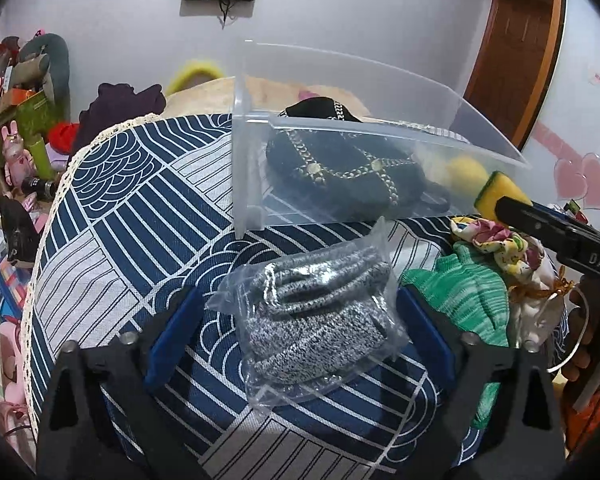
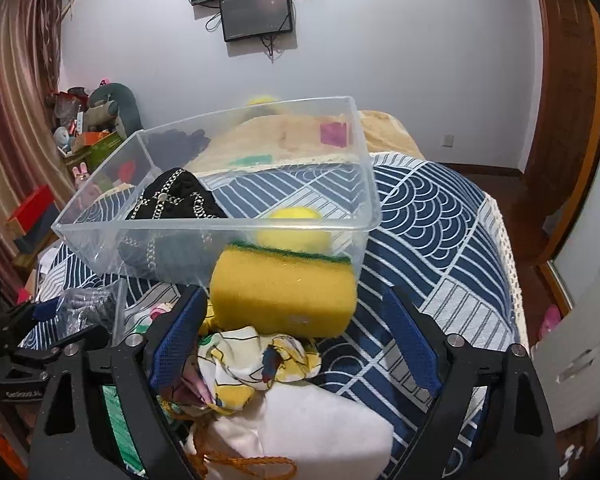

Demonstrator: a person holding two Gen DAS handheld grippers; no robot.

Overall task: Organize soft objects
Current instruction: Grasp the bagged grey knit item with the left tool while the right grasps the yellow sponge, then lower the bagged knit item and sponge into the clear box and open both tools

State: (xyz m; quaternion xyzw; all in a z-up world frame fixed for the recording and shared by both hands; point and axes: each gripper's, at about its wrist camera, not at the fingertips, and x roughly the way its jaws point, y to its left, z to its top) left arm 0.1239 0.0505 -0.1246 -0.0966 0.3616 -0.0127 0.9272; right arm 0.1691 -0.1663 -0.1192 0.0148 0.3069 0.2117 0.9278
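On the blue wave-print tablecloth (image 1: 140,216), the clear plastic bin (image 1: 256,168) is the landmark. The left gripper (image 1: 296,320) straddles the bagged grey knitwear (image 1: 312,312) before it, unclenched; close squarely on the bundle. The right gripper (image 2: 296,324), spread, flanks the yellow sponge (image 2: 284,292) at the bin's front wall.

My left gripper (image 1: 296,320) is matte black plastic: two angular arms with triangular cut-outs, each carrying a flat blue padded fingers (image 1: 172,336) strip on its inner face. Round silver screw heads sit on top of each arm near the pad roots. My right gripper (image 2: 296,336) is built the same, its blue pads showing a fine mesh texture. Seen from the left wrist camera, its black body carries white lettering reading "DAS".
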